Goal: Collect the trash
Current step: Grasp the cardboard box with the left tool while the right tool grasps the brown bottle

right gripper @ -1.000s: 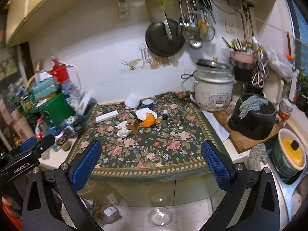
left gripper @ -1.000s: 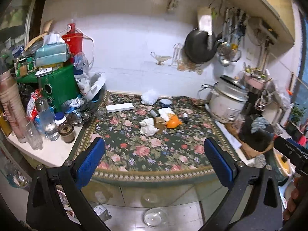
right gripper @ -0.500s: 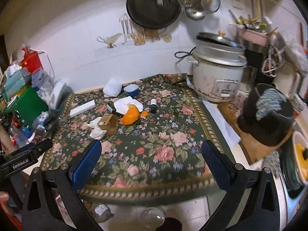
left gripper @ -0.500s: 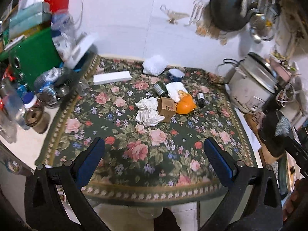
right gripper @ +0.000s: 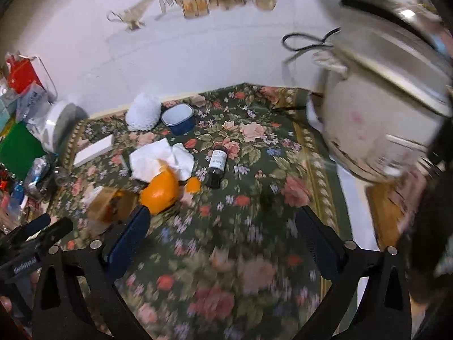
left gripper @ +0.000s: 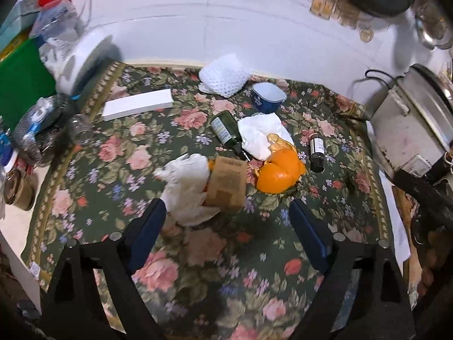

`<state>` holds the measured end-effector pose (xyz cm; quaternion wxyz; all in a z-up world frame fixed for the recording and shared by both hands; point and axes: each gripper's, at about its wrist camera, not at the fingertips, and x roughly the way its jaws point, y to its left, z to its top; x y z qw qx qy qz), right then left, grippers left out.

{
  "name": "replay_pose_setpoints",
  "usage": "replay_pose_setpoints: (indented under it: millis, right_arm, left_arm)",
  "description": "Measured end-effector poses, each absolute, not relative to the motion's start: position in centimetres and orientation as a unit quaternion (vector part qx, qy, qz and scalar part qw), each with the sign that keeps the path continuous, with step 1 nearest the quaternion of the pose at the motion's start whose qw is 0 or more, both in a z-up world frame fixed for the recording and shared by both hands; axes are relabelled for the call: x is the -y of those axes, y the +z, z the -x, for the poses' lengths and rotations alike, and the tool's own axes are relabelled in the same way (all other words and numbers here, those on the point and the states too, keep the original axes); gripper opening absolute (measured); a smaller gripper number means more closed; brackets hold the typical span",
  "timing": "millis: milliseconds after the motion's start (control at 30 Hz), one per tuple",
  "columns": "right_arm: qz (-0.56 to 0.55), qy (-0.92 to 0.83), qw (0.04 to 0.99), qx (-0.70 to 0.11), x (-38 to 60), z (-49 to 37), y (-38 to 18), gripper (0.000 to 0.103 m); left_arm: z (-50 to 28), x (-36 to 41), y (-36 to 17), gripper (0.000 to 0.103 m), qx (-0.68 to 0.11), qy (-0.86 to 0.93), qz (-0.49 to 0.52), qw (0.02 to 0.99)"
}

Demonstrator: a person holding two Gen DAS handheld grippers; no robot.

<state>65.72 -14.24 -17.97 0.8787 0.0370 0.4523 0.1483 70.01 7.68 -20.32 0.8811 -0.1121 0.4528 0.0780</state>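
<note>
While your left gripper (left gripper: 226,221) gapes empty at lower centre, its jaw could shove the crumpled tissue (left gripper: 188,188) away.

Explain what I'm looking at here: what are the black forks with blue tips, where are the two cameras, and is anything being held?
No robot here: a person carries a hand-held grasping tool in each hand, with a wide-angle camera on each looking along its two blue-padded fingers. One picture is from the left tool, the other from the right tool. Both are open and hold nothing. Below them is a flowered tablecloth with scattered trash: crumpled tissue, a small cardboard box, orange peel, a white napkin, a green bottle and a small brown bottle lying down. A rice cooker stands at the right.
</note>
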Motion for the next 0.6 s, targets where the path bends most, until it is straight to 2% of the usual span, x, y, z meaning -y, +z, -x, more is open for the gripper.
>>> replay_pose_setpoints:
  millis: [100, 167, 300, 367, 533, 567, 600]
  right_arm:
    - [-0.044, 0.172, 0.863, -0.473, 13.8, -69.3, -20.0, 0.089]
    - [-0.053, 0.187, 0.851, -0.488, 13.5, -71.5, -21.3, 0.077]
    - [-0.075, 0.202, 0.834, -0.508, 13.0, -75.2, -24.0, 0.07]
    - [-0.083, 0.204, 0.827, -0.517, 12.6, -76.4, -25.1, 0.062]
    - [-0.087, 0.203, 0.809, -0.545, 11.6, -78.9, -27.7, 0.045]
    - [-0.084, 0.201, 0.808, -0.548, 11.4, -79.1, -28.1, 0.042]
    - [-0.08, 0.198, 0.808, -0.549, 11.3, -79.2, -28.4, 0.04]
  left_arm:
    - [-71.5, -7.5, -21.4, 0.077, -0.457, 0.088, 0.11, 0.878]
    - [-72.3, -7.6, -22.1, 0.072, -0.463, 0.092, 0.114, 0.874]
    - [-73.3, -7.9, -23.5, 0.066, -0.477, 0.097, 0.126, 0.864]
    - [-73.4, -8.1, -24.1, 0.063, -0.481, 0.101, 0.136, 0.86]
    - [-73.4, -8.0, -24.8, 0.048, -0.483, 0.1, 0.146, 0.857]
    - [-73.4, -7.9, -24.8, 0.042, -0.482, 0.102, 0.143, 0.858]
    - [-73.4, -7.8, -24.8, 0.042, -0.481, 0.103, 0.14, 0.86]
